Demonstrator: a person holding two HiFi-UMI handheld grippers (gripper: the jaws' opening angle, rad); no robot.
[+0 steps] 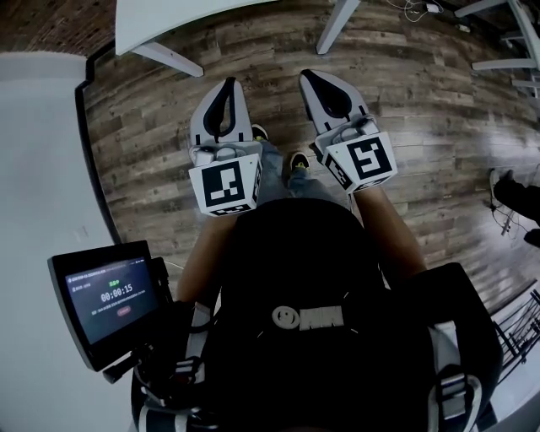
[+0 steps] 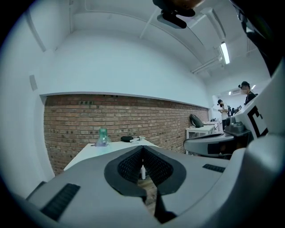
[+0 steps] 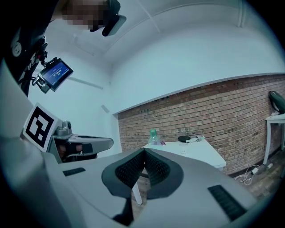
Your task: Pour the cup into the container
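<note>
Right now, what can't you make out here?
- Table: in the head view the top edge cuts it off, so what's on it is unseen.
- Green bottle: in both gripper views it's too far and small to tell its contents.
- Dark item beside it: too small to identify.
- Cup: none recognisable in any view.

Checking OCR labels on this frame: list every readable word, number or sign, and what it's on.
"00:00:15": timer on the screen at the person's left, head view.
Other lines on that screen: too small to read.
Smiley sign on the black chest gear; the white mark beside it is not legible.
Marker cubes: square patterns only, no words.
Both gripper views: nothing readable.
</note>
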